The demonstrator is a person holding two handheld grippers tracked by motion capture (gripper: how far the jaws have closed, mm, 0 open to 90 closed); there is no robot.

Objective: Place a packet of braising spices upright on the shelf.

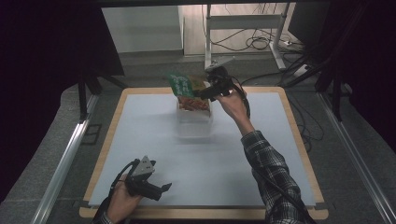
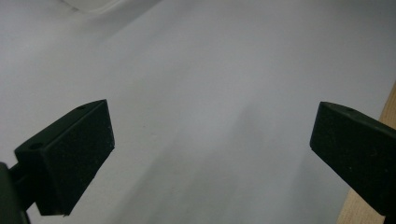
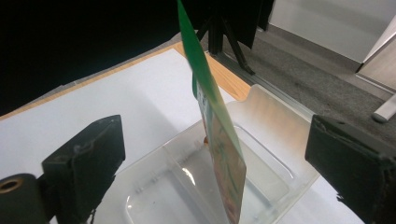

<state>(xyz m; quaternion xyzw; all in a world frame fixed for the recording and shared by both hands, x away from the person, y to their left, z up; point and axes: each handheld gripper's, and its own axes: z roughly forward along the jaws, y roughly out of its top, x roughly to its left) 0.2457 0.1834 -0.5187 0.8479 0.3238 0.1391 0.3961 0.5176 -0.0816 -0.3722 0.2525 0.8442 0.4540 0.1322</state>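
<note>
1. Pale grey matting covers the wood-edged table (image 1: 299, 154); dark curtains and a cabled floor are seen beyond its far edge.
2. A flat packet (image 3: 219, 135), green at its top and printed in orange-red lower down, is shown edge-on and upright, its lower end inside a clear plastic tray (image 3: 275, 140) at the table's far middle. In the high view the packet (image 1: 187, 88) stands above the tray (image 1: 196, 122).
3. The packet's long axis runs up and away between the jaws of the right gripper (image 3: 215, 158), which stand wide apart on either side of it, apparently without contact. Any closing move would, by judgement, meet its two broad faces.
4. The tray is thin, glossy and moulded, with a raised rim.
5. The right gripper (image 1: 215, 87) is held nearest the packet; the left gripper (image 1: 156, 189) rests well apart at the near edge, jaws open over bare matting.
</note>
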